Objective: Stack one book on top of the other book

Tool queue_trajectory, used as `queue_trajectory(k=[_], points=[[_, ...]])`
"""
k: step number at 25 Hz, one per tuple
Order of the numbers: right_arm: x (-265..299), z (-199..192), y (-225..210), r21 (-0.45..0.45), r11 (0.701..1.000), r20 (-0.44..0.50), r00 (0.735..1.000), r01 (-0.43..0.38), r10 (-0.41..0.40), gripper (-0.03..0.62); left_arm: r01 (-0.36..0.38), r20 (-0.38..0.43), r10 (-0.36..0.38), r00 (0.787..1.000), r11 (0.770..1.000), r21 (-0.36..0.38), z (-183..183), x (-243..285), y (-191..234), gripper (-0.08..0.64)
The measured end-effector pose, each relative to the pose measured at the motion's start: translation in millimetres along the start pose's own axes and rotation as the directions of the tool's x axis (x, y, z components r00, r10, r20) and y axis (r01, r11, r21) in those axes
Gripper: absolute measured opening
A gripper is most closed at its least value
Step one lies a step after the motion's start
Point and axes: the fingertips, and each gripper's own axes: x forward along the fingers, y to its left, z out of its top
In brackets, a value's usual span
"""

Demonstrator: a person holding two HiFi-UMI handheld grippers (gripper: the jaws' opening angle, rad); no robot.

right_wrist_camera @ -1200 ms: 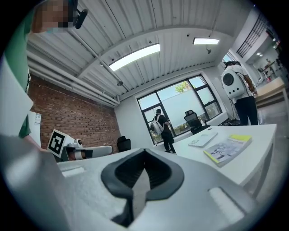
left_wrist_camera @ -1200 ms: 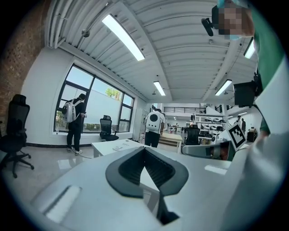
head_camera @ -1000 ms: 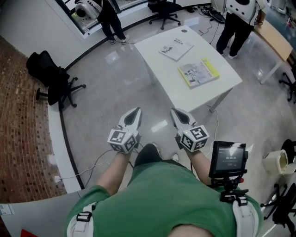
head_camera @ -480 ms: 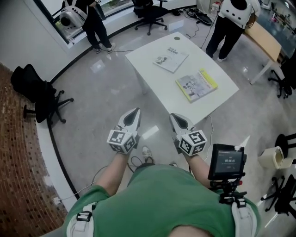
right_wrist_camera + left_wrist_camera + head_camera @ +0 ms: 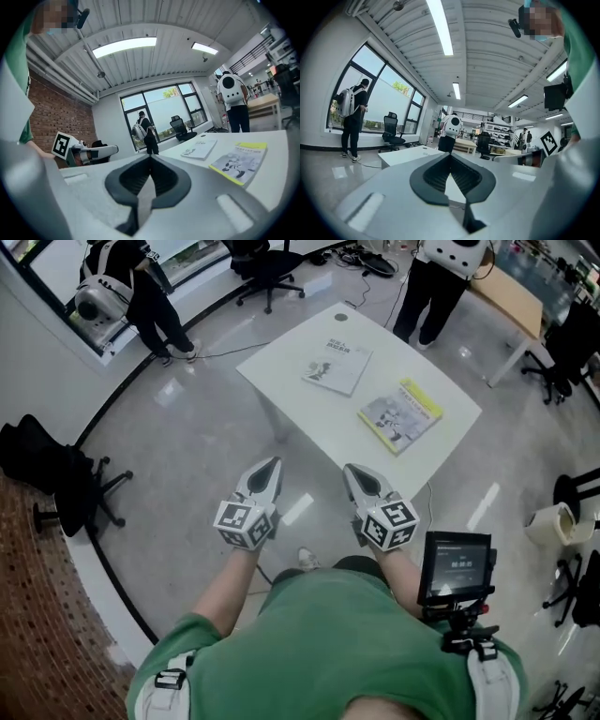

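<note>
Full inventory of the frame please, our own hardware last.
table: one, white, centre, ahead of the grippers
white book: one, flat on the table's far side
yellow-edged book: one, flat on the table, nearer, apart from the white book
bystanders: two, dark clothing at top left, white top at
office chairs: at least three, black, top, left, right edge
desk: one, tan, top right
container: one, white, floor at right
screen: one, black, on the chest rig
left gripper: shut, empty
right gripper: shut, empty
</note>
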Motion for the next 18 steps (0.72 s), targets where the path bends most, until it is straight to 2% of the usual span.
queue_trajectory(k=[8, 18], points=[[5.6, 13.2, -44.9, 0.01, 0.987, 0.028, 0.986, 0.162, -0.162, 0.0, 0.133, -0.025, -0.133, 0.991, 0.991, -0.011, 1.9, 56.4, 10.9, 0.0], [-10.6, 40.2, -148.6, 0.049, 0.941, 0.069, 0.939, 0.335, -0.338, 0.0, 0.288, -0.107, -0.284, 0.953, 0.957, 0.028, -1.3, 161.6, -12.9, 0.0]])
